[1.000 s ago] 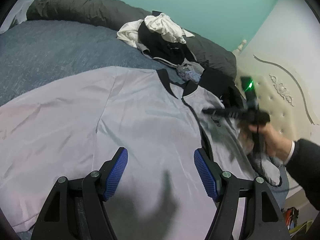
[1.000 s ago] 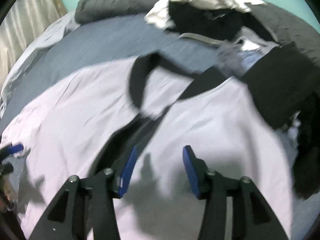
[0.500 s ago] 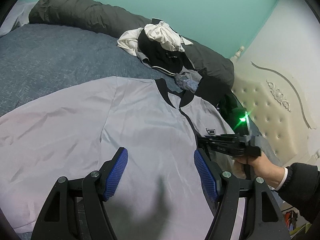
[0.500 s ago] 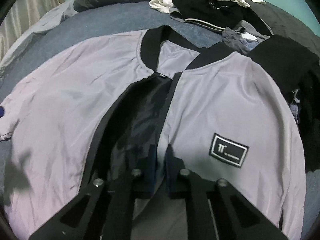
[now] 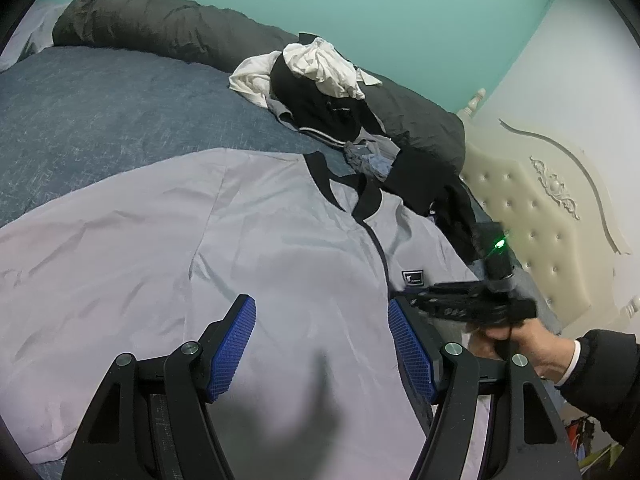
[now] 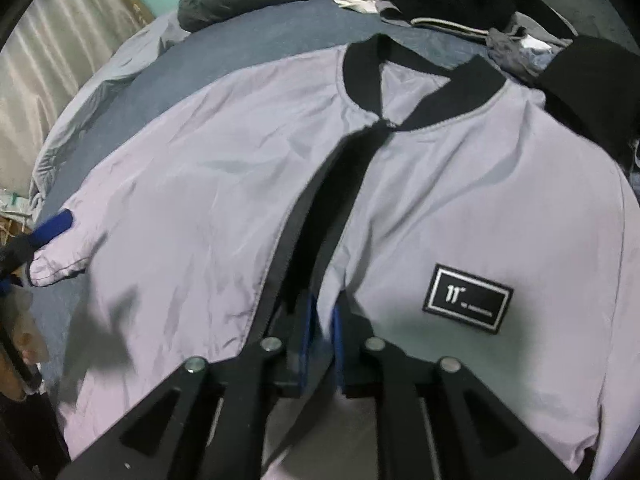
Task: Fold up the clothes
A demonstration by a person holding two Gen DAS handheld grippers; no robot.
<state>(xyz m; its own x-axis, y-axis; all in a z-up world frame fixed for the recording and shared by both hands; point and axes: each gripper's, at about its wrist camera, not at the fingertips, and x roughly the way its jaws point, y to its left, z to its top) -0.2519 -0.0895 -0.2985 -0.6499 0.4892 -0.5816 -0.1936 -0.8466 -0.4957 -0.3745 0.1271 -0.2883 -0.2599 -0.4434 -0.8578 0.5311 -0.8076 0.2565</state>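
From the left wrist, the grey jacket (image 5: 248, 248) lies front-up across the bed (image 5: 80, 112), spread flat as a fold needs; the left claw (image 5: 322, 344) hovers over its chest, jaws wide and empty, probably waiting its turn; the unsorted clothes pile (image 5: 320, 80) sits beyond the collar. From the right wrist, the right claw (image 6: 320, 332), jaws nearly together after closing and easing slightly, pinches the front edge beside the zipper, seemingly to straighten the gaping panel.
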